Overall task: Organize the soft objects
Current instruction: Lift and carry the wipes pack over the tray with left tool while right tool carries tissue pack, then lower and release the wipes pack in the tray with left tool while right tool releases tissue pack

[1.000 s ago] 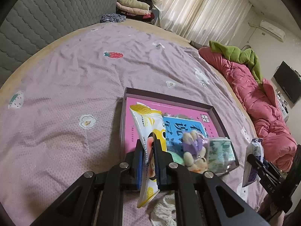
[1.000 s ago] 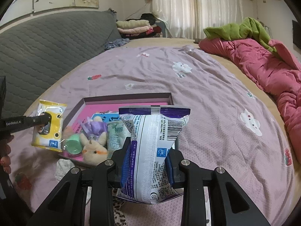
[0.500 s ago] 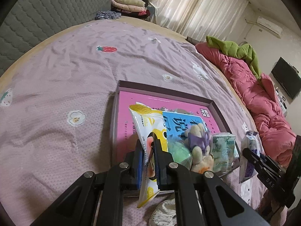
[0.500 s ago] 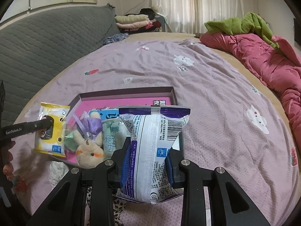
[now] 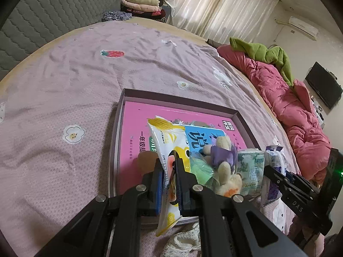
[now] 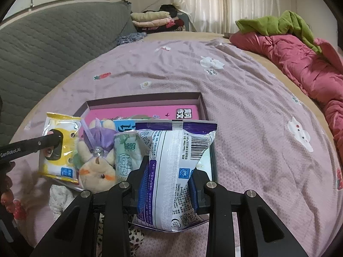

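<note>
Two grippers, two packets, both above the tray (image 5: 244, 117).
Left gripper (image 5: 169, 167) clamps one yellow packet (image 5: 165, 137); right gripper (image 6: 168, 176) clamps one purple-white packet (image 6: 171, 167).

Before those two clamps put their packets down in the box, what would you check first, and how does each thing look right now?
1. Left gripper holding the yellow packet: ok, shut on it.
2. Right gripper holding the purple-and-white packet: ok, shut on it.
3. Free floor in the box: ok, the far pink part is bare.
4. Near end of the box: not ok, crowded by the plush rabbit and the green tissue pack.
5. Both packets over the box: cannot tell exactly; they hang near its front edge.
6. Grippers apart from each other: ok.
</note>
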Demonstrator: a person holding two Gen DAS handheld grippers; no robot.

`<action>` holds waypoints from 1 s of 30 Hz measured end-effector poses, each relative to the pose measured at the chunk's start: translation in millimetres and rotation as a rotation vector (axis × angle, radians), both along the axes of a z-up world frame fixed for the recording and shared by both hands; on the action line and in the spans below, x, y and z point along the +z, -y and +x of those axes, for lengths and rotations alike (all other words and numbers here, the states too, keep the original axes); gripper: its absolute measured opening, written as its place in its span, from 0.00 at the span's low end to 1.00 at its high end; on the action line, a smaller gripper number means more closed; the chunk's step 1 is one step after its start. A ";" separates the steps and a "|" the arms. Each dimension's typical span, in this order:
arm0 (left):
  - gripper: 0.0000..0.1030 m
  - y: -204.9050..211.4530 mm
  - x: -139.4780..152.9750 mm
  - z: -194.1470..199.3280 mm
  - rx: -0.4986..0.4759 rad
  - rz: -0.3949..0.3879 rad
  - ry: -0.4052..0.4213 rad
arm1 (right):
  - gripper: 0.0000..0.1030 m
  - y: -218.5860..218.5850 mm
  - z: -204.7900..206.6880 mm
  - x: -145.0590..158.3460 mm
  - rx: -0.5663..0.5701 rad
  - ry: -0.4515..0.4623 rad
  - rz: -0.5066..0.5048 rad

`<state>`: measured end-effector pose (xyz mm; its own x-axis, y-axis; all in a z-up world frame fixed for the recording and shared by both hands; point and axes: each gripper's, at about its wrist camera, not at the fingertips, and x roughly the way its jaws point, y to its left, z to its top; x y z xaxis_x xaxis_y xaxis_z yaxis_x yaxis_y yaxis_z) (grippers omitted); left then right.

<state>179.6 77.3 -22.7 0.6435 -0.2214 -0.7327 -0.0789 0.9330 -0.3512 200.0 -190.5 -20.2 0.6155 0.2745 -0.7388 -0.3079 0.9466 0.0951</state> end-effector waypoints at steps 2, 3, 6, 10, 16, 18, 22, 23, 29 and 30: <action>0.11 0.2 -0.9 0.5 -0.003 -0.002 0.000 | 0.32 0.4 2.3 -2.0 0.001 -0.003 0.003; 0.11 0.1 -1.3 0.9 -0.003 -0.003 -0.001 | 0.32 0.6 2.7 -2.6 -0.001 -0.005 0.005; 0.11 0.7 -1.7 1.4 -0.005 -0.005 -0.001 | 0.32 1.5 5.4 -5.3 -0.002 -0.011 0.009; 0.11 1.4 -2.0 1.1 -0.005 -0.009 0.000 | 0.32 2.4 9.6 -8.9 -0.005 -0.021 0.007; 0.11 0.6 -2.5 1.3 -0.004 -0.013 -0.001 | 0.33 4.2 10.8 -12.0 -0.013 -0.025 0.007; 0.11 0.6 -2.4 1.3 -0.006 -0.011 -0.001 | 0.33 5.3 10.9 -12.0 -0.019 -0.027 0.014; 0.11 -0.3 -2.5 1.7 -0.007 -0.011 -0.003 | 0.37 6.0 11.1 -14.3 -0.027 -0.030 0.008; 0.11 -0.8 -2.4 1.8 -0.007 -0.013 -0.003 | 0.37 6.3 10.8 -14.6 -0.026 -0.029 0.011; 0.11 -1.4 -1.6 1.1 -0.001 -0.013 -0.005 | 0.43 7.3 10.1 -13.7 -0.026 -0.028 0.011; 0.11 -1.4 -1.2 0.9 0.001 -0.011 -0.005 | 0.46 8.2 9.7 -13.0 -0.027 -0.025 0.013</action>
